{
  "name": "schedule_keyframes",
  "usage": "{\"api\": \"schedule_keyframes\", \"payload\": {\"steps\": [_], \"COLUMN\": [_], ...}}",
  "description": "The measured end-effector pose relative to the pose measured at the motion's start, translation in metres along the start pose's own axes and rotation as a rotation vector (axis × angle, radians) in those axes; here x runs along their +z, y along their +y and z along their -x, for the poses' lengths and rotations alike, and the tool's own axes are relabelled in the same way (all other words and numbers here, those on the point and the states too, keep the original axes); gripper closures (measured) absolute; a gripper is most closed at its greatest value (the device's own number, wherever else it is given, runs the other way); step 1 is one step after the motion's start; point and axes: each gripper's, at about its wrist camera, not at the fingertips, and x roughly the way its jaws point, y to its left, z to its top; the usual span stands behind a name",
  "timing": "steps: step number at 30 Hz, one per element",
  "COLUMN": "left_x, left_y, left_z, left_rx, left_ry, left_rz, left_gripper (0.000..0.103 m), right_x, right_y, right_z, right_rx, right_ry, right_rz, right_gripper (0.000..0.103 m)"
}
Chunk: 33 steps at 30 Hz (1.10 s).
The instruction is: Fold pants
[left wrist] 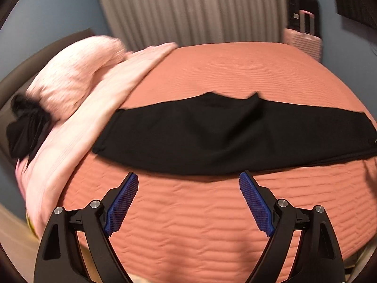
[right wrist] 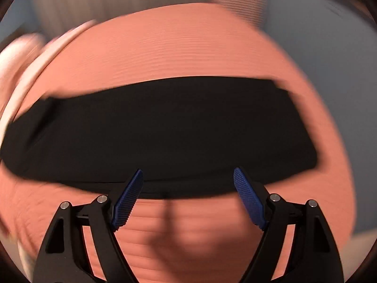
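Black pants (left wrist: 223, 136) lie flat as a long band across the salmon quilted bedspread (left wrist: 188, 212). My left gripper (left wrist: 188, 179) hangs open just in front of their near edge, blue pads apart, nothing between them. In the blurred right wrist view the same pants (right wrist: 165, 136) stretch from left to right, folded lengthwise. My right gripper (right wrist: 188, 173) is open over their near edge, its blue fingertips (right wrist: 239, 174) standing apart from the cloth, with nothing pinched.
Pale pink pillows and a blanket (left wrist: 77, 89) are piled at the bed's left side, with a black garment (left wrist: 23, 129) beside them. A pink suitcase (left wrist: 304, 40) and a dark one (left wrist: 301, 7) stand beyond the far right corner. Curtains (left wrist: 188, 7) hang behind.
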Motion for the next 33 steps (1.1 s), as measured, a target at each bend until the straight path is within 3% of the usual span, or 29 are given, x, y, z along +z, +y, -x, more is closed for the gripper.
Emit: {"api": "schedule_keyframes", "payload": {"steps": [3, 5, 10, 13, 14, 17, 20, 23, 25, 26, 30, 31, 33], "left_x": [0.016, 0.023, 0.039, 0.045, 0.044, 0.046, 0.046, 0.045, 0.045, 0.045, 0.043, 0.042, 0.040], "left_y": [-0.057, -0.084, -0.132, -0.150, -0.155, -0.164, -0.161, -0.154, -0.150, -0.148, -0.139, -0.137, -0.136], "left_z": [0.004, 0.003, 0.000, 0.000, 0.000, -0.006, -0.015, -0.030, -0.043, -0.047, -0.060, -0.065, -0.075], "left_rx": [-0.051, -0.082, -0.120, -0.094, -0.089, -0.066, -0.037, -0.020, -0.006, 0.007, 0.061, 0.060, 0.056], "left_ry": [-0.004, 0.016, 0.055, 0.052, 0.052, 0.060, 0.065, 0.094, 0.115, 0.119, 0.124, 0.133, 0.168], "left_rz": [-0.064, -0.077, -0.092, -0.131, -0.140, -0.169, -0.178, -0.167, -0.159, -0.162, -0.167, -0.156, -0.142], "left_gripper": [0.017, 0.017, 0.017, 0.017, 0.017, 0.017, 0.017, 0.017, 0.017, 0.017, 0.017, 0.017, 0.017], "right_x": [0.017, 0.027, 0.035, 0.042, 0.041, 0.032, 0.014, 0.002, 0.006, 0.008, 0.005, 0.005, -0.003], "right_y": [-0.070, -0.093, -0.101, -0.091, -0.093, -0.094, -0.108, -0.113, -0.110, -0.111, -0.102, -0.093, -0.082], "right_z": [-0.013, -0.025, -0.065, -0.070, -0.070, -0.049, -0.026, -0.049, -0.040, -0.027, 0.000, -0.003, -0.028], "right_rx": [0.007, 0.027, 0.097, 0.092, 0.104, 0.116, 0.052, 0.049, 0.025, 0.001, 0.008, 0.041, 0.014], "right_ry": [-0.010, -0.010, 0.030, 0.013, 0.006, -0.030, -0.067, 0.004, -0.022, -0.049, -0.123, -0.118, 0.003], "right_rz": [-0.117, -0.149, -0.176, -0.151, -0.149, -0.130, -0.128, -0.072, -0.042, -0.042, -0.035, 0.007, 0.085], "right_gripper": [0.025, 0.026, 0.031, 0.055, 0.077, 0.084, 0.084, 0.078, 0.073, 0.061, 0.059, 0.059, 0.061]}}
